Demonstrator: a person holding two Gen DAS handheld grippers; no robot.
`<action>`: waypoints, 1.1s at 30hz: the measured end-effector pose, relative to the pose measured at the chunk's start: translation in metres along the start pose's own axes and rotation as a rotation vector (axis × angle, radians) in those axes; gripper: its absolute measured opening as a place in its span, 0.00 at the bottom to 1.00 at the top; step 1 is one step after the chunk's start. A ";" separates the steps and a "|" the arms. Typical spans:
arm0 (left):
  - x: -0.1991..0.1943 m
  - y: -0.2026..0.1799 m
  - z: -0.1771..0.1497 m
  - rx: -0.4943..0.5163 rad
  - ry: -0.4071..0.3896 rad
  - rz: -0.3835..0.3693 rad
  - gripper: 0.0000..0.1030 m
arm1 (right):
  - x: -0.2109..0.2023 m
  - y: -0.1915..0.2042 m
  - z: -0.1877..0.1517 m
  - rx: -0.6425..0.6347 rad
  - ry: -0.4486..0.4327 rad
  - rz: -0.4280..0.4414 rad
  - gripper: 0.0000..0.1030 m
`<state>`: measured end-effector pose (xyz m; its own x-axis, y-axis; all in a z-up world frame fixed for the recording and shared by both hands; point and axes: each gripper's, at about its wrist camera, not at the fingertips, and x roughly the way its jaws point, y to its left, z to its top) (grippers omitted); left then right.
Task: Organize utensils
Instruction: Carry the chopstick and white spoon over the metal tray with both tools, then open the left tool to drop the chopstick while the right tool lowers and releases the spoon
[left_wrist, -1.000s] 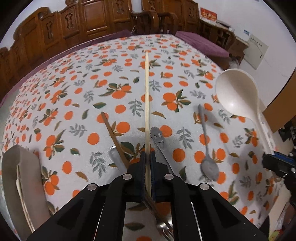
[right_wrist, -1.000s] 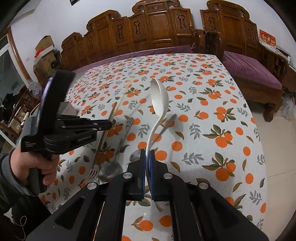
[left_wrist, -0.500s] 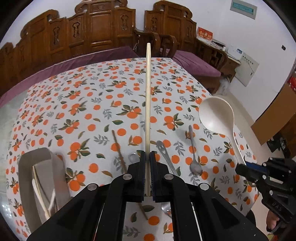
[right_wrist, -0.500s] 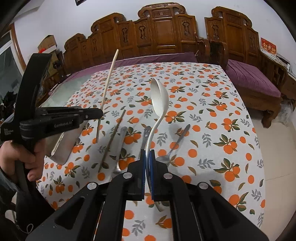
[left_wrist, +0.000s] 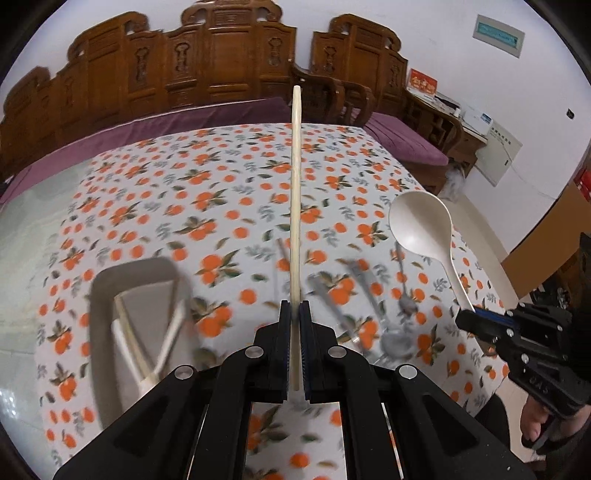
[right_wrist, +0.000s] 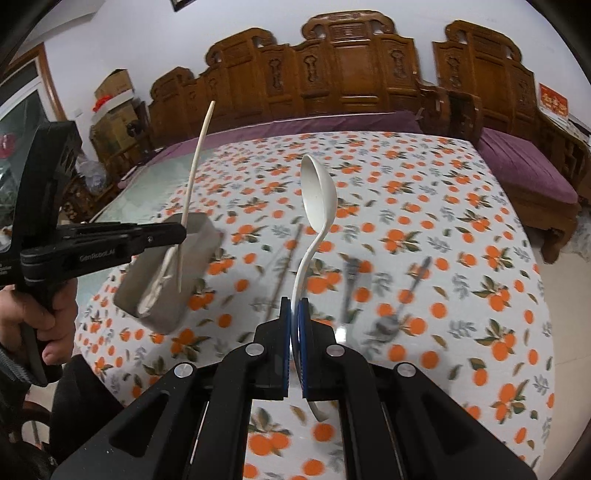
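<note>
My left gripper (left_wrist: 294, 314) is shut on a pale wooden chopstick (left_wrist: 295, 206) that points up and away, held above the table; it also shows in the right wrist view (right_wrist: 195, 166). My right gripper (right_wrist: 294, 310) is shut on the handle of a white ladle spoon (right_wrist: 317, 192), bowl up, also seen in the left wrist view (left_wrist: 423, 225). A grey rectangular holder (left_wrist: 99, 332) lies low left of the left gripper with pale utensils inside; it also shows in the right wrist view (right_wrist: 201, 236).
Metal spoons (left_wrist: 406, 302) and a fork, plus a brown chopstick (right_wrist: 284, 273), lie on the orange-print tablecloth (left_wrist: 207, 192) between the grippers. Carved wooden chairs (right_wrist: 351, 74) line the table's far side. The table edge drops off at right.
Both grippers have risen and pulled back with their utensils. The left gripper has swung left, bringing the grey holder further into its view.
</note>
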<state>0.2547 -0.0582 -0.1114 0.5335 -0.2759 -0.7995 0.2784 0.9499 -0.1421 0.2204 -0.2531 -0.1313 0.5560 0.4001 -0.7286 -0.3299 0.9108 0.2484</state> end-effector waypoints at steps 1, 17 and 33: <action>-0.004 0.009 -0.003 -0.008 0.002 0.006 0.04 | 0.003 0.006 0.002 -0.003 0.001 0.011 0.05; -0.010 0.108 -0.045 -0.069 0.104 0.094 0.04 | 0.057 0.096 0.042 -0.091 0.051 0.126 0.05; 0.040 0.144 -0.077 -0.127 0.234 0.106 0.04 | 0.093 0.142 0.034 -0.148 0.118 0.167 0.05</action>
<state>0.2545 0.0786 -0.2082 0.3517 -0.1468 -0.9245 0.1211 0.9865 -0.1106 0.2513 -0.0835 -0.1422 0.3939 0.5214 -0.7570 -0.5224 0.8046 0.2823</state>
